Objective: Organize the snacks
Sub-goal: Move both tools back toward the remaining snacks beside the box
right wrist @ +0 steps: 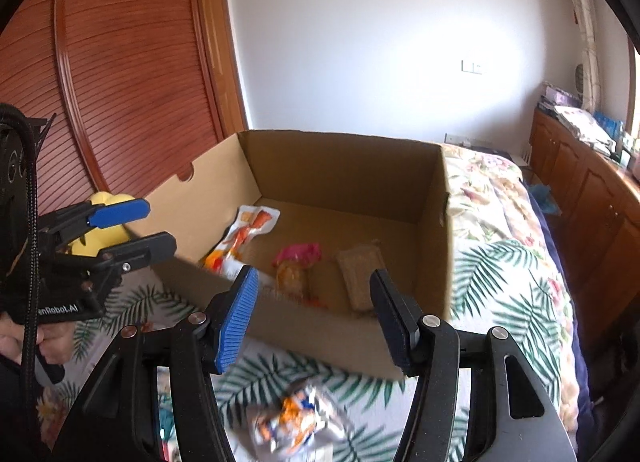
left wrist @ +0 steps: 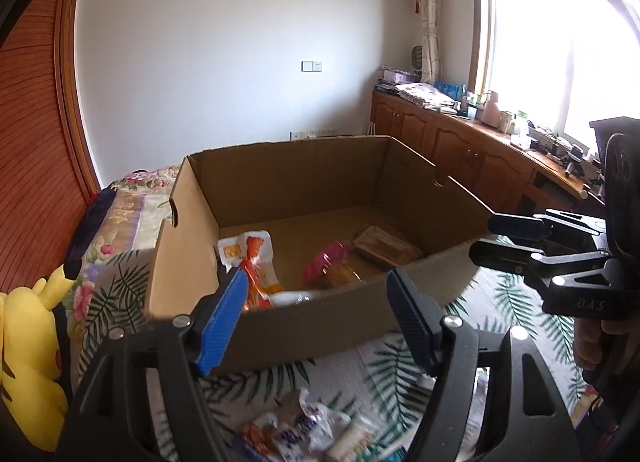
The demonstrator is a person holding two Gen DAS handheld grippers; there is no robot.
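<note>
- Bedroom with a leaf-print bedspread point(right wrist: 500, 262) as the work surface; a cardboard box point(left wrist: 304, 314) sits on it and serves as the landmark.
- Loose snack packets point(left wrist: 304, 434) lie on the bedspread just in front of the box's near wall, below the left gripper point(left wrist: 316, 322); they are blurred, so their exact shapes are hard to tell.
- One crinkled orange-and-white packet point(right wrist: 296, 422) lies in front of the box, below the right gripper point(right wrist: 312, 322).
- These look like light, soft foil or plastic pouches: likely slippery and easy to crush, so a pinch across a flat sealed edge or the middle of the pouch seems safest, with gentle pressure.
- Inside the box lie an orange-and-white pouch point(left wrist: 256, 262) by the left wall, a pink-topped bag point(left wrist: 328, 266) near the middle, and a tan flat bar point(left wrist: 386, 248) right of it.
- That bar looks stiffer than the pouches and possibly brittle; I judge it needs a grip across its short width.
- Left gripper hovers at the box's near wall, jaws wide and empty.
- Right gripper hovers at the same wall, jaws wide with nothing between them; seen from the left wrist it sits off the box's right corner point(left wrist: 516, 238).
- A yellow plush toy point(left wrist: 28, 350) rests left of the box.
- Wooden cabinets point(left wrist: 460, 142) and a window stand well beyond the box's right side.
</note>
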